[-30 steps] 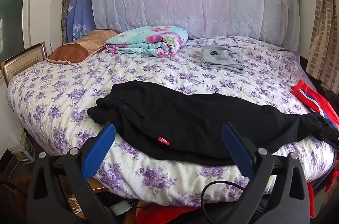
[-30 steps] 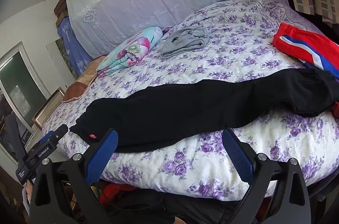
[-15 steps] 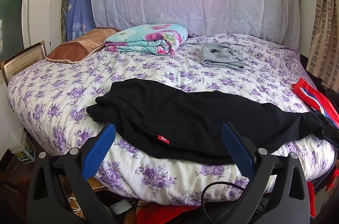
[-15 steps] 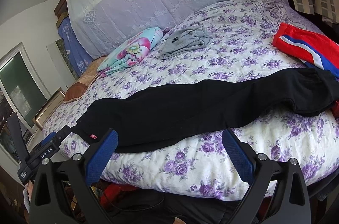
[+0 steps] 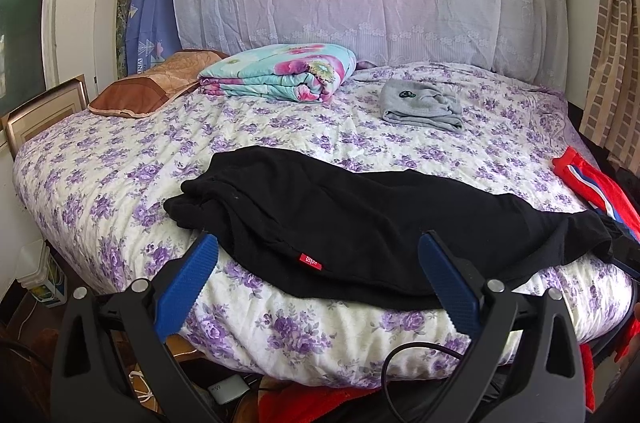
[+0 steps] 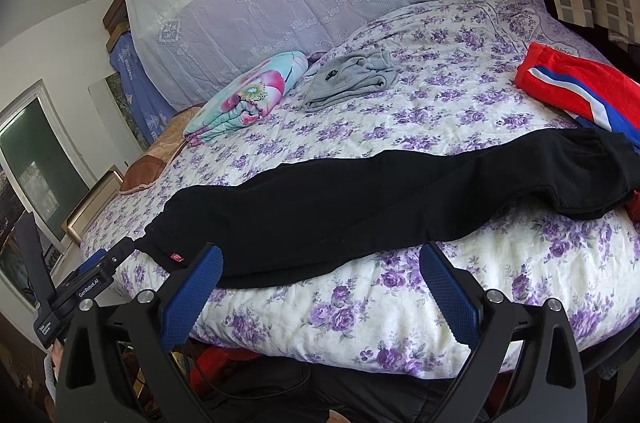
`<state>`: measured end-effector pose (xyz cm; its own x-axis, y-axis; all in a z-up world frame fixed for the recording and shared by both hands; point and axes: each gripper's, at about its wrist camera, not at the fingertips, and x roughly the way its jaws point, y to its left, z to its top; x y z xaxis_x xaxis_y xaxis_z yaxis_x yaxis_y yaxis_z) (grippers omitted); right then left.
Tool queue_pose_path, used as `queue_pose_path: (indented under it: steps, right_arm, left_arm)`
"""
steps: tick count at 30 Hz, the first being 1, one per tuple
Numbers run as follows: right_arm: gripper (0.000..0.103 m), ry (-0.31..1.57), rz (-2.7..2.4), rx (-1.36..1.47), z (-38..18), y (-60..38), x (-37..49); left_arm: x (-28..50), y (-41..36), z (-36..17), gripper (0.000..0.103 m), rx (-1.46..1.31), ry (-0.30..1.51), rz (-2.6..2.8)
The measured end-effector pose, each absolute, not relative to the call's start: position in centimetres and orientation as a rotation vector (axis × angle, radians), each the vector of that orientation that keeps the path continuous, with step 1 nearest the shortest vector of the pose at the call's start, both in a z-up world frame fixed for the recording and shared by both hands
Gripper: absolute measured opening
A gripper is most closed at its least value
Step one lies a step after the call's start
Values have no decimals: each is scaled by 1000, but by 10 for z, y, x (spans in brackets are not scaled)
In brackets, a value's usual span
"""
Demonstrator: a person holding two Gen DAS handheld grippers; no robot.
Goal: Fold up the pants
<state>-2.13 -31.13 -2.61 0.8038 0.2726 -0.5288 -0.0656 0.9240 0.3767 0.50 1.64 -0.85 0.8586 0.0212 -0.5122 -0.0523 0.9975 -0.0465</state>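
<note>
Black pants lie stretched along the near edge of the bed, folded lengthwise, waist end at the left with a small red tag, cuffs at the right. In the right wrist view the pants run from lower left to the right edge. My left gripper is open and empty, just short of the pants' near edge by the tag. My right gripper is open and empty, in front of the pants' middle. The left gripper's body shows at the lower left of the right wrist view.
The bed has a purple floral cover. A folded floral blanket, a brown pillow and a folded grey garment lie at the back. A red, white and blue garment lies at the right edge, next to the cuffs.
Both grippers have drifted slightly; the left view sits a little nearer the pants' waist end. The pants have not moved and both jaws stay open.
</note>
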Motion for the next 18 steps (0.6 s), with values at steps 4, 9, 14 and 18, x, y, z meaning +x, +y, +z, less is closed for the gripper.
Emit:
queue_pose_path:
  steps: [4, 9, 14, 18]
  right_arm:
    - [99, 614, 186, 353, -27, -311, -21]
    - [99, 614, 185, 354, -26, -311, -21]
    - [99, 614, 186, 352, -27, -311, -21]
    - [99, 614, 185, 354, -27, -311, -22]
  left_arm:
    - [5, 17, -9, 98, -61, 538, 39]
    - [5, 17, -9, 98, -60, 538, 38]
    - [5, 17, -9, 98, -60, 539, 38]
    - [5, 17, -9, 98, -61, 540, 37]
